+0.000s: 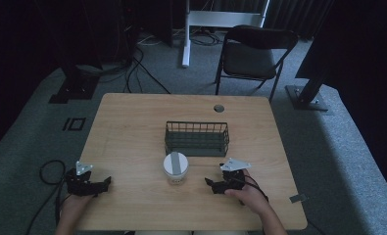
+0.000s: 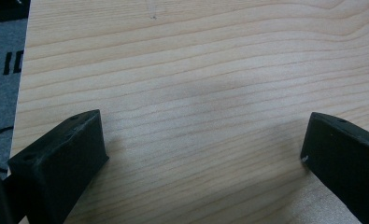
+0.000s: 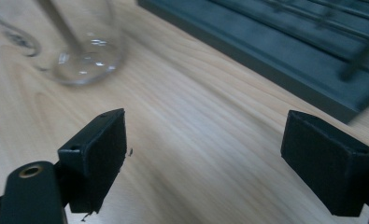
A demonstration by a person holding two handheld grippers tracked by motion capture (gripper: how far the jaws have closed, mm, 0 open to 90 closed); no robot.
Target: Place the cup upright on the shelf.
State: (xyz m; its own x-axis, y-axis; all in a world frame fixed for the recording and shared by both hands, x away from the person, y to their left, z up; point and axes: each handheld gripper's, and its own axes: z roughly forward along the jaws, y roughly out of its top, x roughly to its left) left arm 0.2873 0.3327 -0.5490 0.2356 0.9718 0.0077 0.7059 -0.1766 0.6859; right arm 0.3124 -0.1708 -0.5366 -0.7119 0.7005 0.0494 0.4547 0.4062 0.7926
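My right hand-held gripper [image 1: 211,183] rests low on the desk [image 1: 132,127] with its jaws spread wide and nothing between them. Just beyond it, toward the left hand-held gripper, stands the clear jar [image 1: 176,169] with a pale lid; in the right gripper view its glass base [image 3: 81,56] sits ahead of my left-side jaw, not yet lined up between the two. Behind the jar, nearly touching it, is the dark wire basket [image 1: 197,139]. My left hand-held gripper [image 1: 106,182] lies well apart from the jar on the other side, equally spread and empty over bare wood.

I judge this to be the approach: I need to swing the right one toward the jar and centre it before closing. The jar's upper part is cut off in the right gripper view, and I cannot tell what it contains.
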